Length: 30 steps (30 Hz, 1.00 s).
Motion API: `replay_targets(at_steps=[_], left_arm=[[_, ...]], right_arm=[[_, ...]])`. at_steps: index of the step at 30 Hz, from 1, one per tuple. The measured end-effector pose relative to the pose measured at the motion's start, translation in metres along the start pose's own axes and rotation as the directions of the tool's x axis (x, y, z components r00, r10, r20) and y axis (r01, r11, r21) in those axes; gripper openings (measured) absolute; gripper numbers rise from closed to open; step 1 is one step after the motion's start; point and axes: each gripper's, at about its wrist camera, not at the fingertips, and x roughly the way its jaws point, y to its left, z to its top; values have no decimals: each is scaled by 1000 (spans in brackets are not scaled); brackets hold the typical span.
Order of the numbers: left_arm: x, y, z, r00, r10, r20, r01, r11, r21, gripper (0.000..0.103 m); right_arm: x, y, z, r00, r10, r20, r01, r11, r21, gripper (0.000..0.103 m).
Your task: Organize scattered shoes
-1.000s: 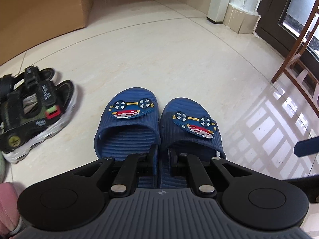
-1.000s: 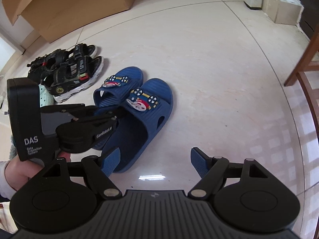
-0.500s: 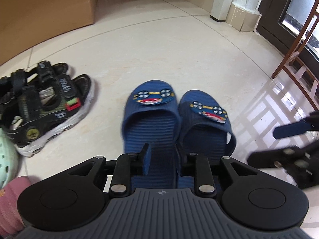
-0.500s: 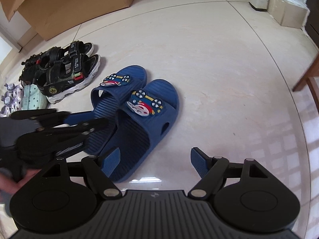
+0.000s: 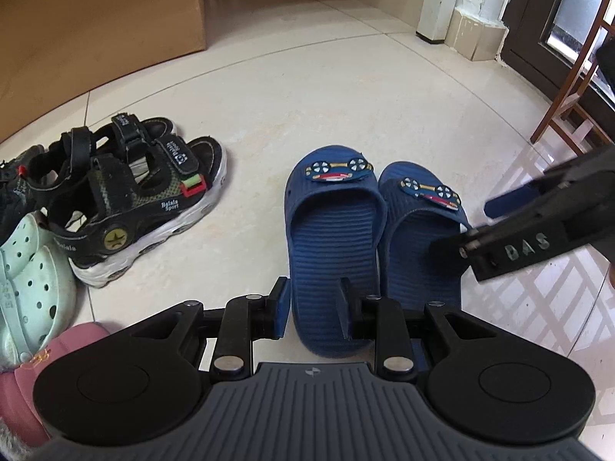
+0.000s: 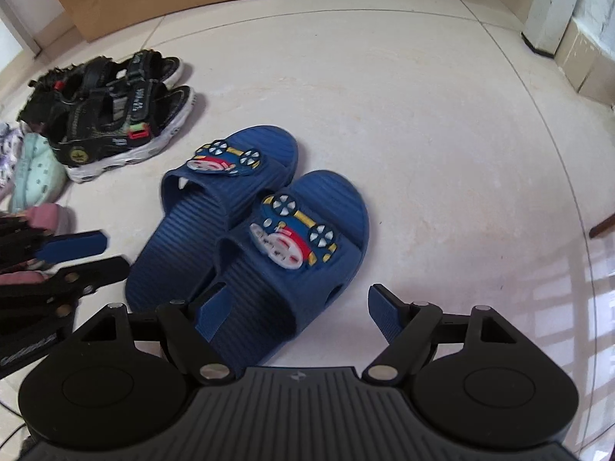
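Two blue slippers with car badges lie side by side on the tiled floor, the left slipper [image 5: 330, 238] [image 6: 207, 211] touching the right slipper [image 5: 419, 253] [image 6: 346, 207]. My left gripper [image 5: 313, 305] hovers just behind the left slipper's heel. Its jaws stand a little apart and press on nothing. My right gripper [image 6: 298, 311] is wide open and points down over the heel end of the right slipper, without touching it. In the left wrist view the right gripper's body [image 5: 538, 230] reaches in from the right.
A pair of black sandals [image 5: 134, 199] [image 6: 115, 115], a mint clog [image 5: 30, 280] and a pink shoe [image 5: 23, 376] lie to the left. A cardboard box [image 5: 96, 38] stands behind them. A wooden chair [image 5: 569, 107] and a white pillar [image 5: 438, 0] are at the right.
My left gripper let go of the slippers' inner edges, parted its jaws and drew back. My right gripper came lower and closer over the right slipper.
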Motion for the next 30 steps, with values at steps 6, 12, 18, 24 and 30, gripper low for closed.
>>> replay_targets(at_steps=[6,12,18,24,30], left_arm=[[-3,8,-5,1000,7,-5,-7,1000,-19,29],[-7,18,-6,1000,19,1,-19,999,-34,29],[-15,27,-4,998,58,22,-57,998,-25,35],[-24,43,-4,994,100,46,-99,995,-20,38],[-27,60,-4,992,121,41,-119,991,-57,38]], right_arm=[[6,-5,12,999,-33,11,33,999,-2,84],[9,-8,21,999,-48,16,49,999,-10,84],[10,-7,17,999,-46,2,46,999,-1,84],[-6,1,1,1000,-21,14,20,999,40,84],[-15,21,-5,998,47,37,-50,995,84,84]])
